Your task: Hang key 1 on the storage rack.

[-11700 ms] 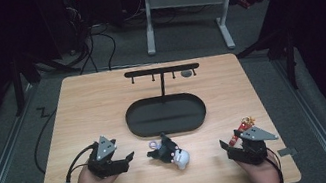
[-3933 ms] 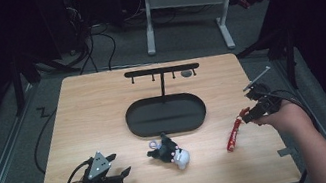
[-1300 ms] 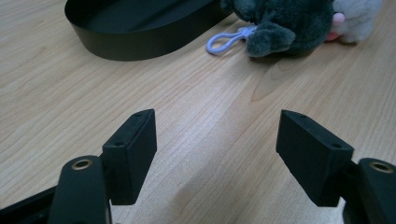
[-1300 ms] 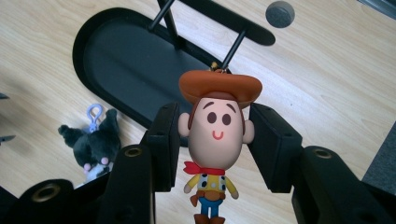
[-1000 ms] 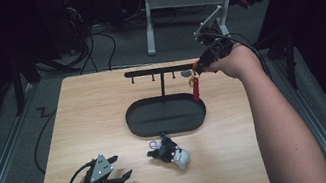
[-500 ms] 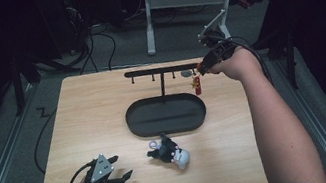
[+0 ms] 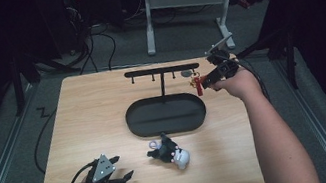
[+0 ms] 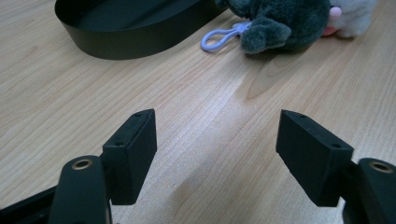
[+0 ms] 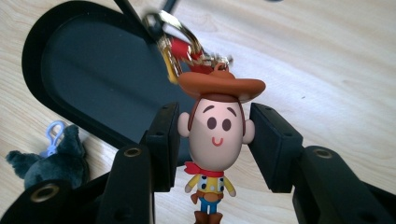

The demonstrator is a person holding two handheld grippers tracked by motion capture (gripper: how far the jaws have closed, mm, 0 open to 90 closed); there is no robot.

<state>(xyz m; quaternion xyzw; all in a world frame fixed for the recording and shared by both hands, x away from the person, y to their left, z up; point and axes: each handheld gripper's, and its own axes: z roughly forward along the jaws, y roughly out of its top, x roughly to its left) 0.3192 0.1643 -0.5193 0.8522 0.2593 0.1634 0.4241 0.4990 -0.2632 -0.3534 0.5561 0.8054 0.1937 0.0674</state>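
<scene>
A cowboy-figure keychain [image 9: 219,84] with a brown hat and a metal clasp [image 9: 170,28] is held by its head in my right gripper [image 9: 215,122], which is shut on it. In the high view the right gripper [image 7: 213,75] holds the keychain [image 7: 196,85] up by the right end of the black hook rack [image 7: 161,70]. The rack stands on a black oval base [image 7: 139,126]. My left gripper [image 7: 122,167] rests open on the table at the front left, its jaws wide apart [image 8: 215,135] with nothing between them.
A grey and white plush toy [image 7: 169,152] with a lilac clip [image 8: 219,37] lies just in front of the oval base [image 8: 126,28], right of the left gripper. A small grey item [image 7: 186,73] hangs on the rack near its right end. A cable [image 7: 40,143] trails off the table's left edge.
The right gripper took the keychain from the table's front right and carried it up to the rack's right end; over the last second it barely shifted. The left gripper stayed at the front left.
</scene>
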